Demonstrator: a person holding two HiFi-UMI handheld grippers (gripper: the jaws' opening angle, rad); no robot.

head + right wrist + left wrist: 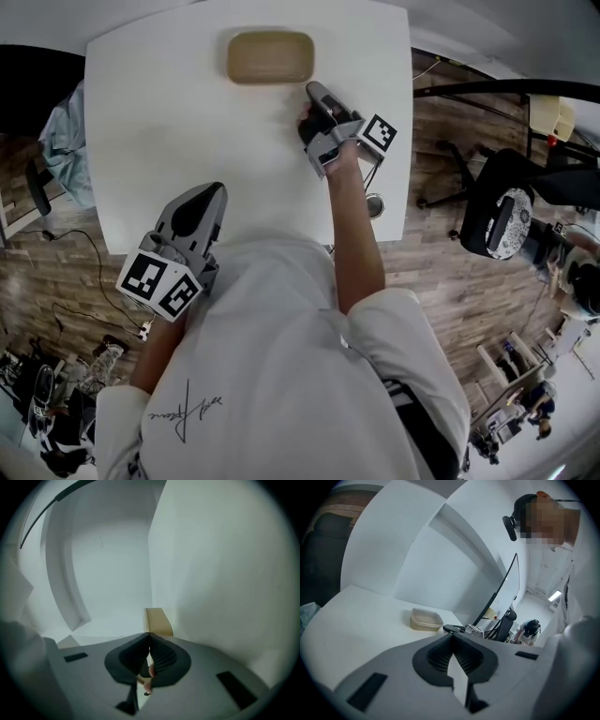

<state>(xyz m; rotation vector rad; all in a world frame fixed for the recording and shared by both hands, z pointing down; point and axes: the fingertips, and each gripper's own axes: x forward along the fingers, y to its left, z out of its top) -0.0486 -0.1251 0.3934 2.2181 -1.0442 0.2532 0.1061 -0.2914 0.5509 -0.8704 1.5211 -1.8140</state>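
Observation:
A shallow tan container [270, 56] with a clear lid lies at the far middle of the white table [169, 141]. My right gripper [315, 91] rests on the table just off the container's right front corner, jaws shut tip to tip. In the right gripper view the container [157, 620] shows just beyond the right gripper [149, 635]; a small pinkish spot sits low in the gap between the pads, and I cannot tell what it is. My left gripper [214, 190] hovers over the near table edge, shut and holding nothing. From the left gripper [452, 638], the container [425, 619] lies well ahead.
A black office chair [502, 220] stands on the wood floor to the right of the table. A pale blue cloth [61, 141] hangs off the left side. Cables and small items lie on the floor at lower left [56, 309]. A round metal object [375, 204] sits by the table's right front edge.

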